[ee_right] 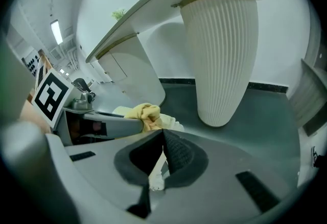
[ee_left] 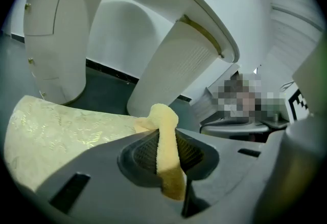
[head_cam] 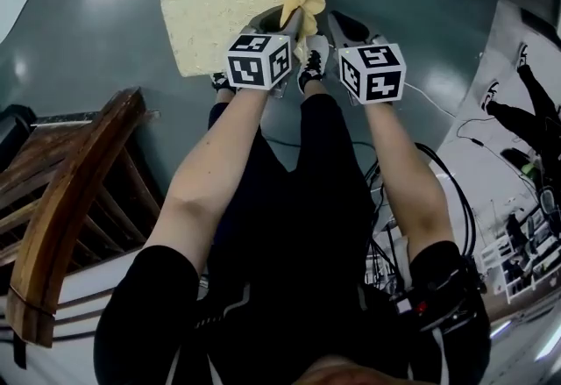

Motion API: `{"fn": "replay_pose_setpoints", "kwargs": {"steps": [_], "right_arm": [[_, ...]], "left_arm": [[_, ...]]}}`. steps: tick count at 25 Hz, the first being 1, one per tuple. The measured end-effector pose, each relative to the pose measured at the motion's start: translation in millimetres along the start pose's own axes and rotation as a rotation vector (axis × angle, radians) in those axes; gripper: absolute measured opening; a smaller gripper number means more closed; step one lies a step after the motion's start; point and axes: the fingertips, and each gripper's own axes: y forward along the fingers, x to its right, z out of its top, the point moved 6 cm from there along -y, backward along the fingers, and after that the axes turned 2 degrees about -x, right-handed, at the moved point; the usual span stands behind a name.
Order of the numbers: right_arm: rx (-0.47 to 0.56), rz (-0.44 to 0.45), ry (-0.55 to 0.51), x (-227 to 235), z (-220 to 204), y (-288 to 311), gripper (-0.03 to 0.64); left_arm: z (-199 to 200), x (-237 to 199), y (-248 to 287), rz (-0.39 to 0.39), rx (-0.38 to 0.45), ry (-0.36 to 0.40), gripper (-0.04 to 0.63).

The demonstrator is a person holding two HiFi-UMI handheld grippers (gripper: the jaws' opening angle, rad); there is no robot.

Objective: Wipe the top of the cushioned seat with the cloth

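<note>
The cream patterned cushioned seat (head_cam: 223, 15) lies flat on the grey floor in front of me. A yellow cloth (head_cam: 304, 6) hangs at its right edge, pinched in my left gripper (head_cam: 285, 21), which is shut on it. In the left gripper view the cloth (ee_left: 166, 151) runs up between the jaws, with the cushion (ee_left: 66, 136) to the left and below. My right gripper (head_cam: 347, 25) hovers to the right of the cushion over bare floor; its jaws meet at the tips with nothing held (ee_right: 163, 133). It sees the cloth (ee_right: 143, 113) to its left.
A wooden chair (head_cam: 61, 199) stands at my left. White ribbed table pedestals (ee_right: 222, 54) rise beyond the cushion. My shoes (head_cam: 314, 59) are just behind the grippers. Cables (head_cam: 443, 190) and equipment lie on the floor to the right.
</note>
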Motion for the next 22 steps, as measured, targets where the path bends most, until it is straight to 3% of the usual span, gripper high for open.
{"fn": "replay_pose_setpoints", "kwargs": {"steps": [4, 11, 18, 22], "right_arm": [[-0.045, 0.015, 0.027, 10, -22, 19, 0.006], [-0.107, 0.04, 0.043, 11, -41, 63, 0.006], [-0.122, 0.039, 0.049, -12, -33, 78, 0.006], [-0.115, 0.028, 0.052, -25, -22, 80, 0.006]], "left_arm": [[-10, 7, 36, 0.017, -0.05, 0.006, 0.057], [-22, -22, 52, 0.065, -0.108, 0.04, 0.057], [-22, -41, 53, 0.088, -0.171, 0.056, 0.057], [-21, -53, 44, 0.074, -0.164, 0.047, 0.057]]}}
